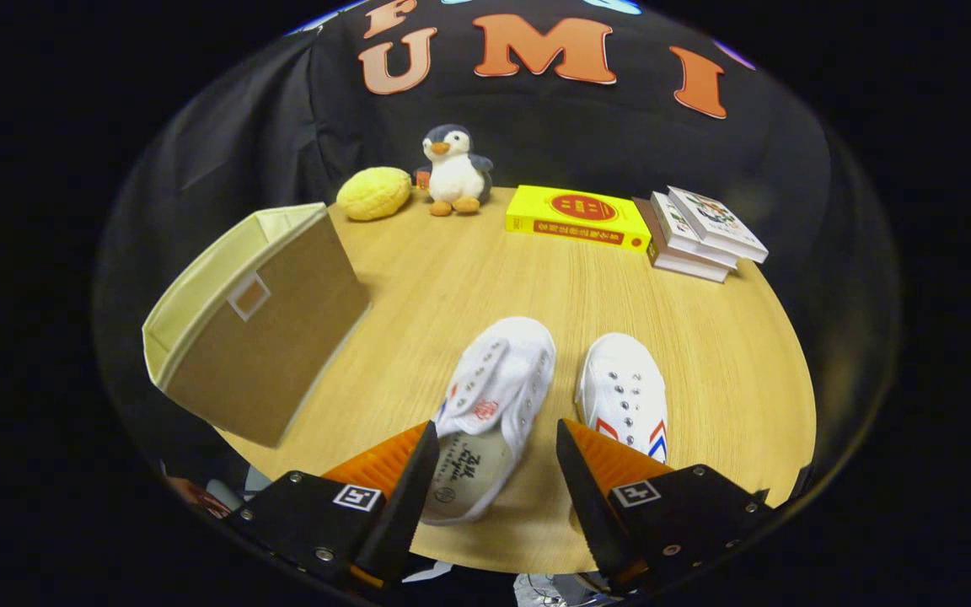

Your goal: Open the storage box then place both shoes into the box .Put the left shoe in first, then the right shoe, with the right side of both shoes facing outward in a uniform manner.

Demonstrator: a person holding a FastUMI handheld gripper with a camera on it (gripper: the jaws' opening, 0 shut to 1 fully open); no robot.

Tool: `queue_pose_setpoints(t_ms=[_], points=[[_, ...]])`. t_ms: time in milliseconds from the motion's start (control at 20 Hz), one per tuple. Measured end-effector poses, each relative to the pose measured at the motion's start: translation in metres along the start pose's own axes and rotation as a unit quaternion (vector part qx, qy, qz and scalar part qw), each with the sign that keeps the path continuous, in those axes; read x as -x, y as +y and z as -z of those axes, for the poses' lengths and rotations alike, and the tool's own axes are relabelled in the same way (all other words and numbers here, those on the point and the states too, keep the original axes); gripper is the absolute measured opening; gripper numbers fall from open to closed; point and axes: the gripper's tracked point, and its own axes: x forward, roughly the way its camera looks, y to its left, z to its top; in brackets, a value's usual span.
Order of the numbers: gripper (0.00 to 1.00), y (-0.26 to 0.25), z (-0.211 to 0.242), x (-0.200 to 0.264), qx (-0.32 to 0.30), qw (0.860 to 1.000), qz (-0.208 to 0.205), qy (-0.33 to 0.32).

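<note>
Gripper: the gripper (494, 472) sits at the lower centre of the frame, fingers spread wide, pinching nothing.

Left shoe: the left shoe (492, 405) lies on the table (452, 278) in the lower middle, its heel and open mouth between the fingers, toe pointing away toward the books.

Right shoe: the right shoe (624, 396) stands just beside it, lower right of centre, partly behind one finger.

Storage box: the storage box (258, 324) is at centre left, open-topped and, as far as the curved lens lets me judge, tilted rather than flat.

Risk, grip: the soft canvas collar may fold under the fingers, so the shoe could sag or slip out mid-carry.

Risk, neighbour: a finger closing on the right-hand side may nudge the right shoe, since the two lie close together.

Risk, order and facing: grabbing the wrong shoe first, or twisting it in transit, would leave the right side facing inward.

Risk, box: its light fabric wall may tip or slide when the shoe is pushed in.

Clutter: a penguin toy (455, 171), a yellow ball (374, 193), a yellow book (578, 217) and a book stack (700, 233) sit in the upper part, well apart.
</note>
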Motion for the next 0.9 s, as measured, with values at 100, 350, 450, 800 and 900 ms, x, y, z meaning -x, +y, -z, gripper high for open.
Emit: queue_pose_setpoints(t_ms=[100,350,450,800,900], points=[[0.82,-0.009,0.014,-0.016,0.004,1.000,0.008,0.014],[0.61,-0.001,0.022,-0.054,-0.017,0.999,-0.013,0.028],[0.51,0.001,0.007,-0.067,-0.023,1.000,-0.011,0.011],[0.07,-0.004,0.006,-0.073,-0.106,0.994,-0.004,0.026],[0.03,-0.004,-0.003,-0.067,-0.115,0.993,-0.006,0.024]])
